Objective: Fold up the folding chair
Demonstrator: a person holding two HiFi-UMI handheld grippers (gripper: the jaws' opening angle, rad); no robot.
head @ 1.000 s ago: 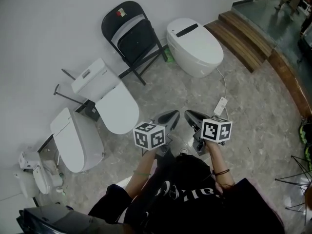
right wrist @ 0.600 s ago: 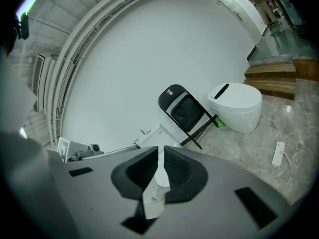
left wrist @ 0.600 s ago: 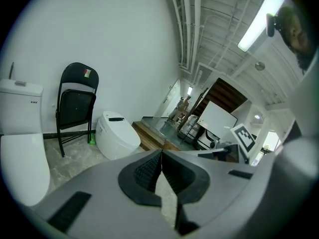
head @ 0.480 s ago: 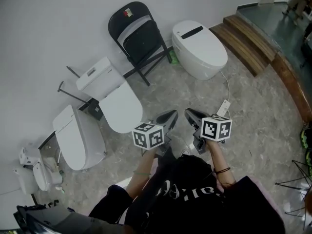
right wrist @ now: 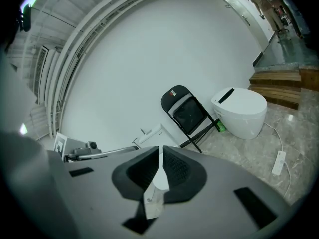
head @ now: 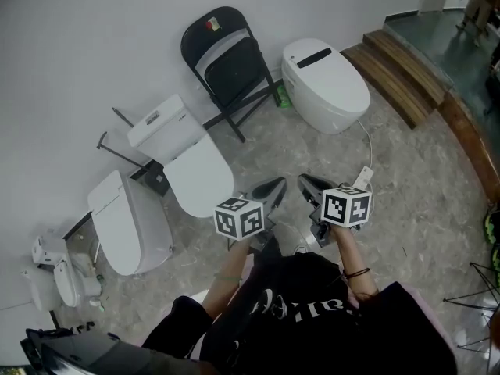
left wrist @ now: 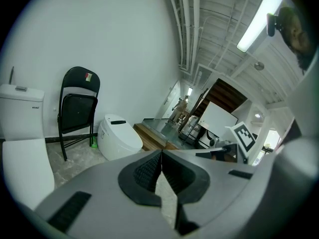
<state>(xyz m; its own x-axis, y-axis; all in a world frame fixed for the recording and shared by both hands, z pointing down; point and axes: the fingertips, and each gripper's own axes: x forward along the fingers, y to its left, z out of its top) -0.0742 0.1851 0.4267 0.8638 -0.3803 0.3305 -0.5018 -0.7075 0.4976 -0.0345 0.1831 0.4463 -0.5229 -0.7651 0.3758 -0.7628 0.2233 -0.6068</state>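
Observation:
The black folding chair (head: pixel 228 62) stands against the white wall, its seat tipped up close to the backrest and its legs still spread on the floor. The left gripper view shows the chair (left wrist: pixel 77 111) at the left, and the right gripper view has the chair (right wrist: pixel 189 114) near its middle. My left gripper (head: pixel 279 183) (left wrist: pixel 161 153) is shut and holds nothing. Close beside it, my right gripper (head: pixel 302 180) (right wrist: pixel 160 148) is also shut and empty. Both point toward the chair from well short of it, with bare floor between.
A white one-piece toilet (head: pixel 326 86) sits right of the chair, with a small green object (head: pixel 281 96) between them. Two more toilets (head: pixel 187 158) (head: pixel 129 221) lie to the left. Wooden steps (head: pixel 406 69) rise at the right. A power strip (head: pixel 364 179) lies near my right gripper.
The chair and toilets have slid a little right and down in the head view. Both grippers keep their place in front of the person's body.

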